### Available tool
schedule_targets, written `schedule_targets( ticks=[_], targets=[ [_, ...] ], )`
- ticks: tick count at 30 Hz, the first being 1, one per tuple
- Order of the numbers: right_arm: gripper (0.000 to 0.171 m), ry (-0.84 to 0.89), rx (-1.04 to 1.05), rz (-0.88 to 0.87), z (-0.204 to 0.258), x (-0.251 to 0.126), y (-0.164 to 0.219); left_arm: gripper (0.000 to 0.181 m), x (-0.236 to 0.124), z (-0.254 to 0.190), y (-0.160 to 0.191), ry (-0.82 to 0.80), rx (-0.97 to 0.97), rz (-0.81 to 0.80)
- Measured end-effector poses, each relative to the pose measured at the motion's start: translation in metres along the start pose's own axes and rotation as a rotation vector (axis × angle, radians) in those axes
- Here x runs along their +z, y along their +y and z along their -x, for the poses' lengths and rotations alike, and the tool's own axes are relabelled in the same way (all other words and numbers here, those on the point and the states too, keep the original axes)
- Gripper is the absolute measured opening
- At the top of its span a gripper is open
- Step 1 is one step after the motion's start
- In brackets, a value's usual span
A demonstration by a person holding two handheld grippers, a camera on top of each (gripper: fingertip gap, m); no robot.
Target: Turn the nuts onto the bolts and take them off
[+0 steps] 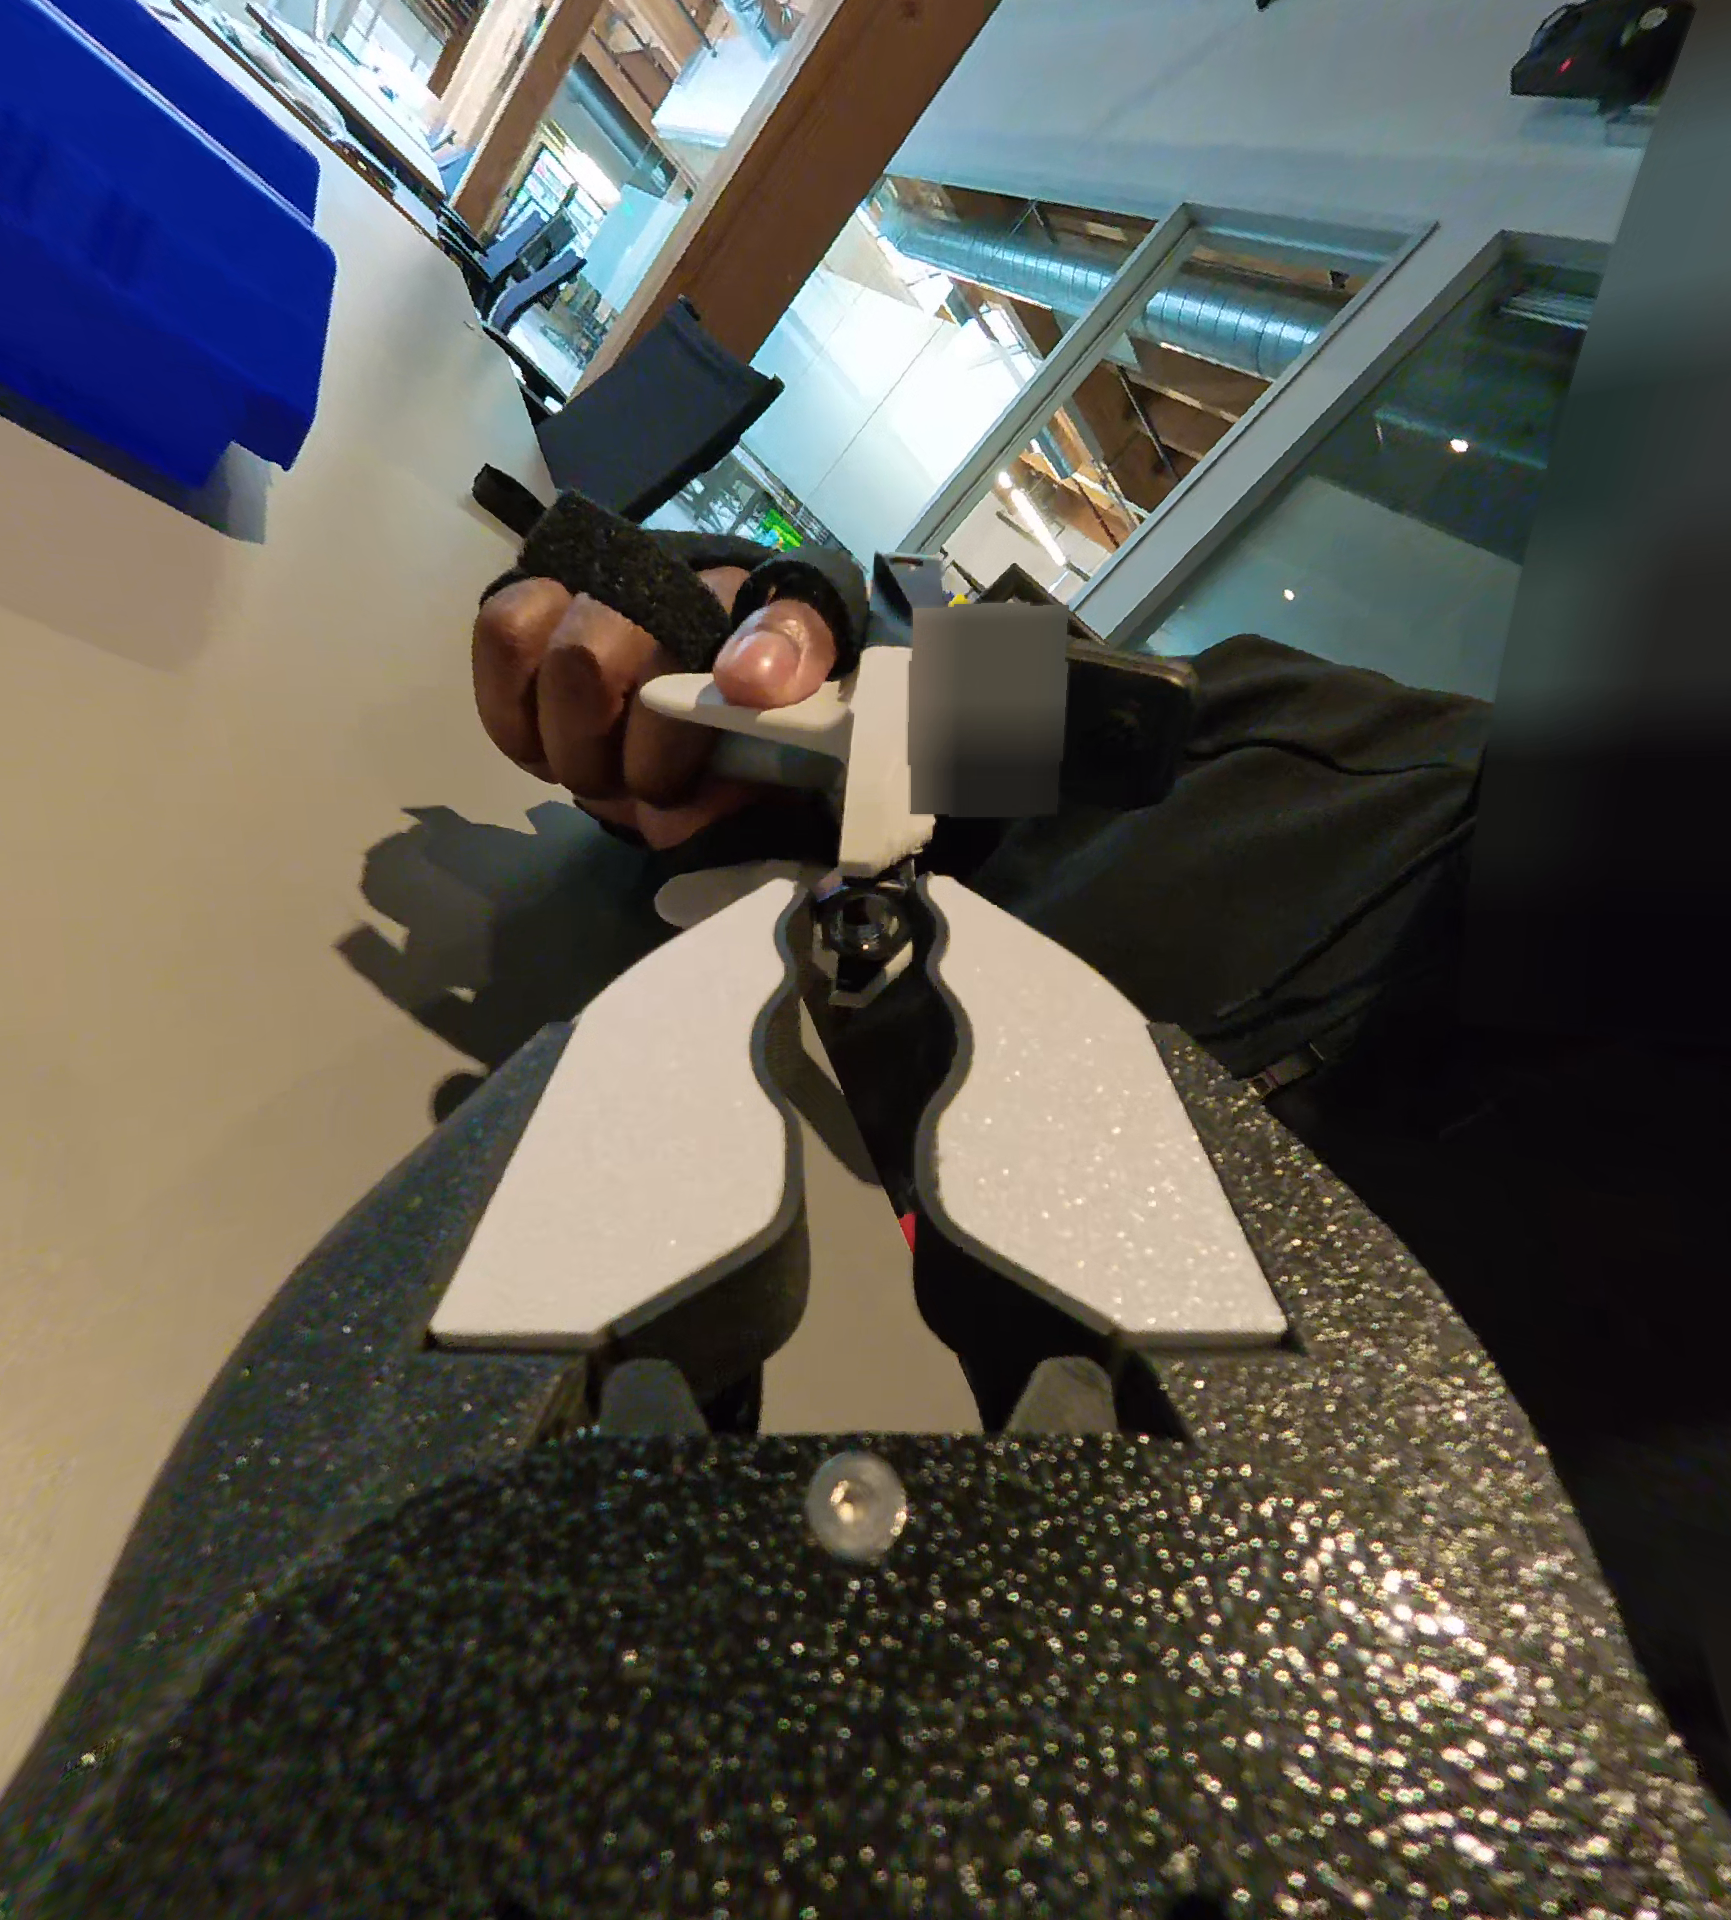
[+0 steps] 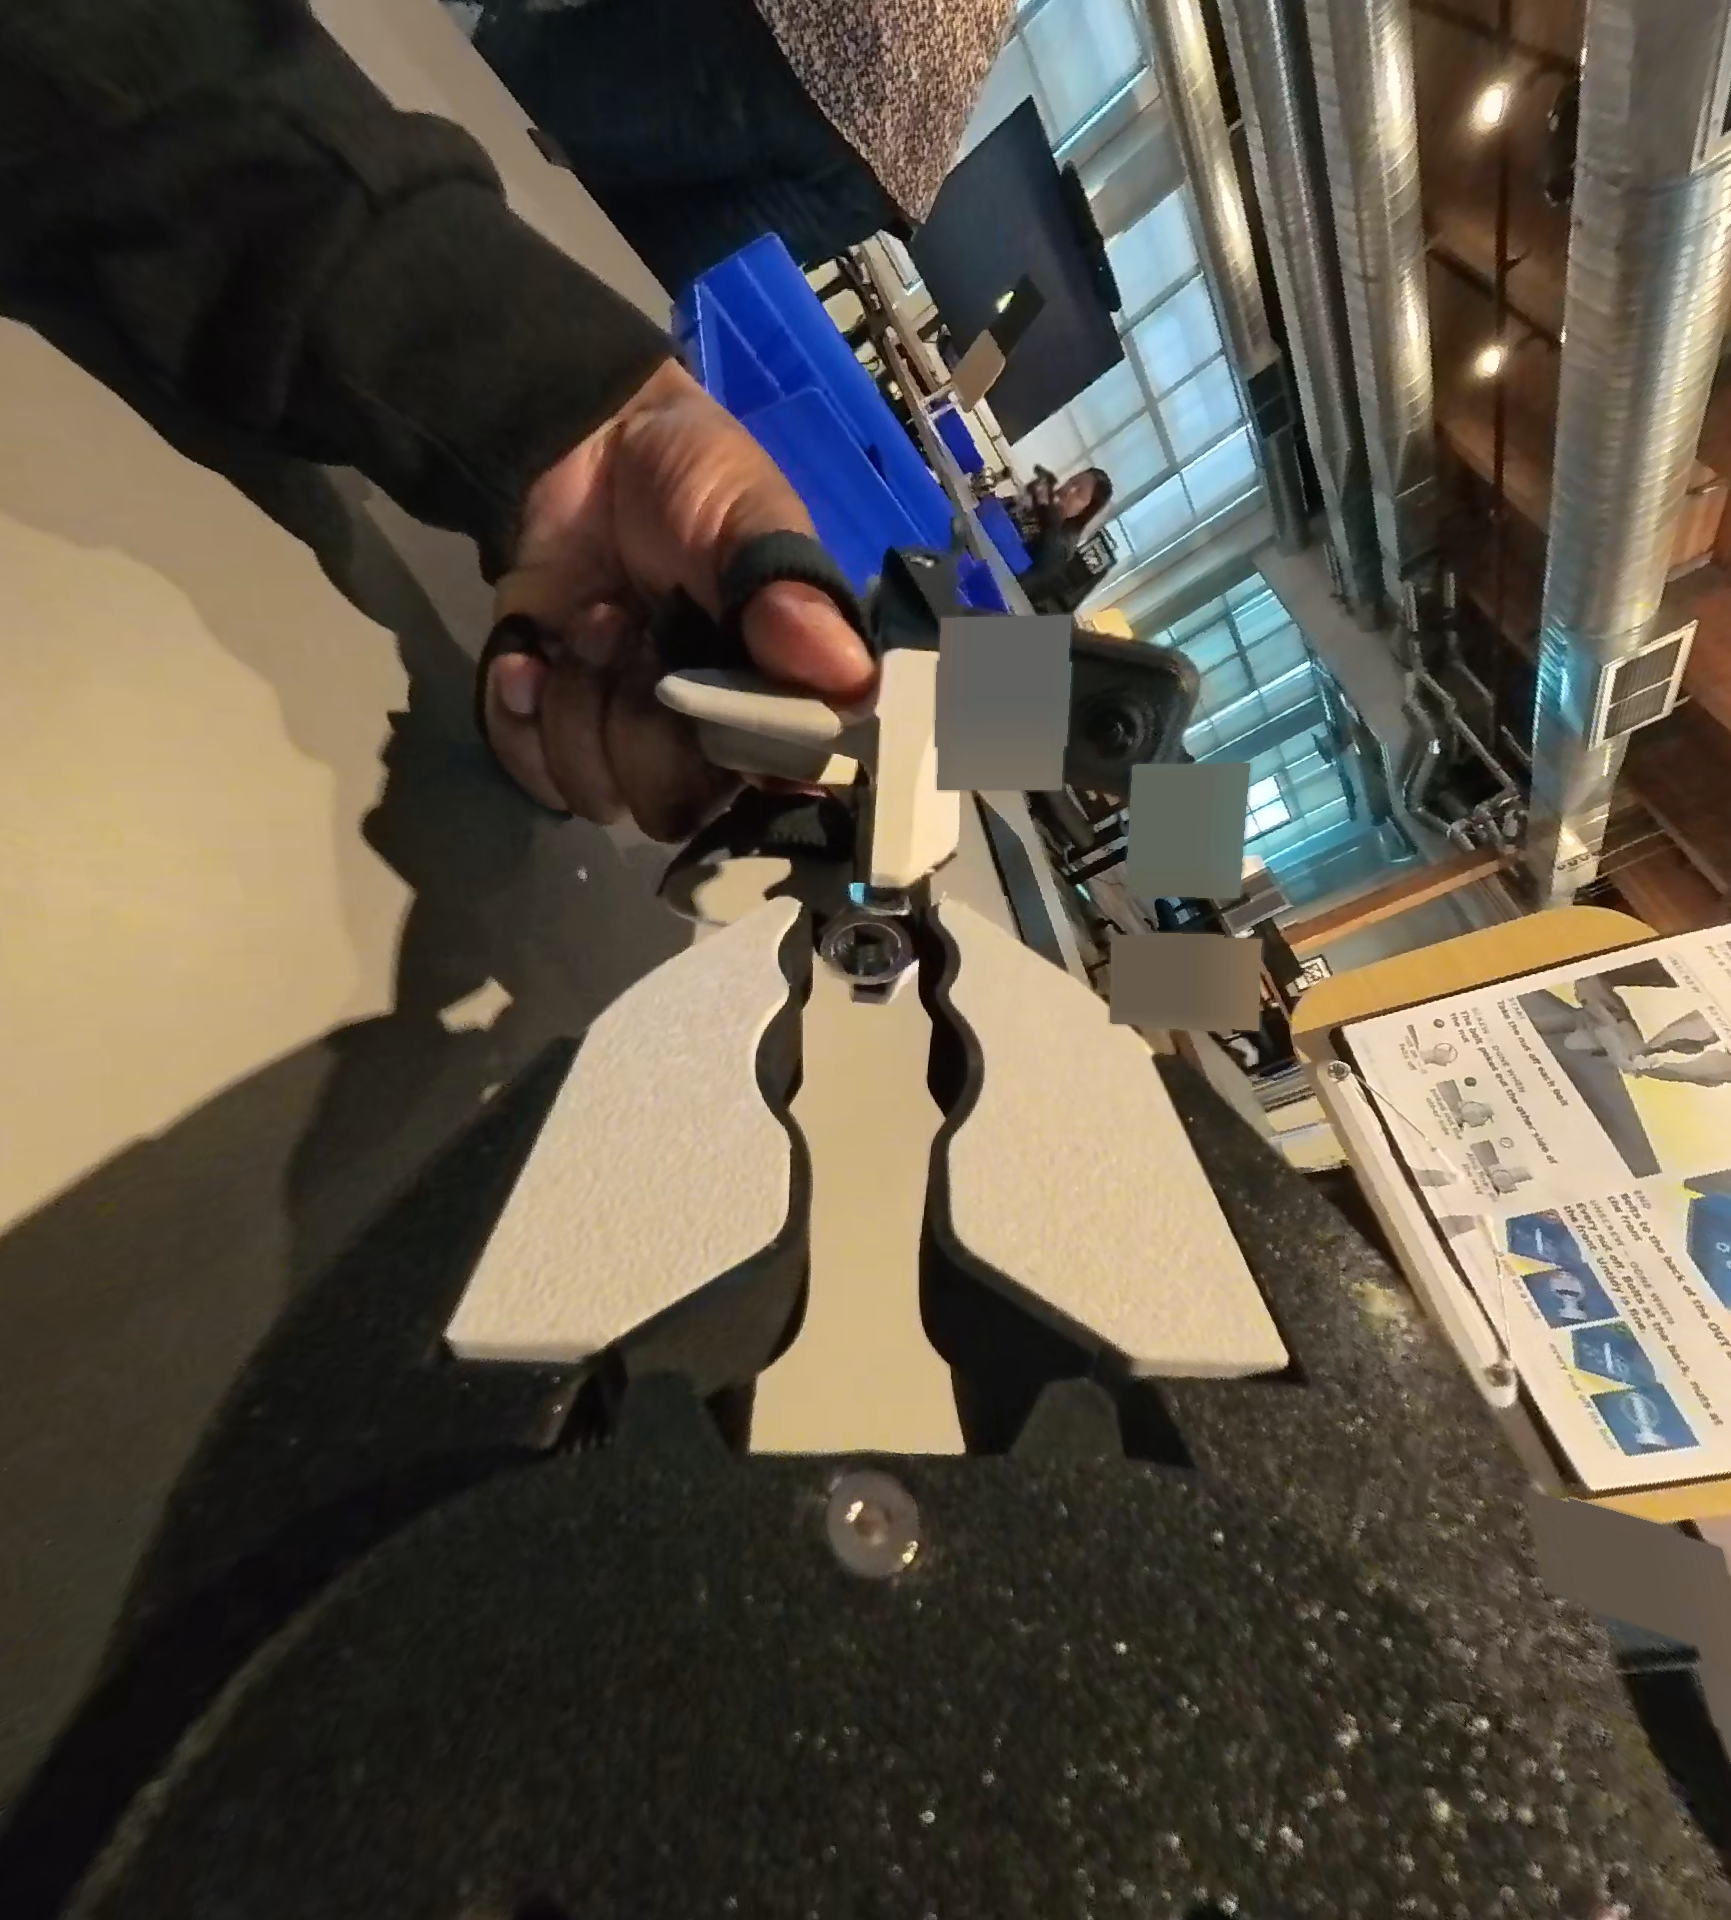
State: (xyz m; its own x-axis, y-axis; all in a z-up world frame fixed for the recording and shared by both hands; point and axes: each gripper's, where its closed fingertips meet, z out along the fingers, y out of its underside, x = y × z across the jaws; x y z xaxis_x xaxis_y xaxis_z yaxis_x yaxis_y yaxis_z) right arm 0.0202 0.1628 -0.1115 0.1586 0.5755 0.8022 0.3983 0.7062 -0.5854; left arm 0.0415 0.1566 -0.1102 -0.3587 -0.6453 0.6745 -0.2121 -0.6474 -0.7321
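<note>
My two grippers face each other tip to tip above the white table (image 1: 113,987), each held by a hand. My left gripper (image 1: 856,930) is shut on a dark piece with a round hole, which looks like the bolt's head (image 1: 856,923). The right gripper's grey tips (image 1: 882,847) meet it from the far side. In the right wrist view, my right gripper (image 2: 866,951) is shut on a shiny hex nut (image 2: 861,951). The left gripper's grey tips (image 2: 897,868) touch it from beyond. The bolt's shank is hidden between the tips.
A blue bin (image 1: 113,239) sits on the table at upper left; blue bins (image 2: 799,343) also show behind the hand. An instruction sheet on a wooden board (image 2: 1619,1195) lies at right. A dark sleeve (image 2: 269,260) and the holder's dark clothing (image 1: 1256,831) are close. A person (image 2: 1069,509) sits far off.
</note>
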Motion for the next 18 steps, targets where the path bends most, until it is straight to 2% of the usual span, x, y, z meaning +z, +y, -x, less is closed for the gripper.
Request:
schedule_targets(
  ticks=[6, 9, 15, 18],
  targets=[
    [0.019, 0.005, 0.024, -0.006, -0.003, -0.003, -0.001, 0.017, -0.006, -0.003, -0.009, 0.002, 0.024, -0.065],
    [0.019, 0.018, 0.042, -0.013, -0.007, -0.005, -0.002, 0.017, -0.016, -0.002, -0.021, -0.078, 0.125, -0.108],
    [0.019, 0.025, 0.178, -0.047, -0.019, -0.011, 0.002, 0.019, -0.076, 0.006, -0.052, -0.57, 0.411, -0.124],
    [0.019, 0.024, 0.223, -0.051, -0.024, -0.014, 0.005, 0.021, -0.128, -0.008, -0.076, -0.861, 0.461, -0.103]
  ],
)
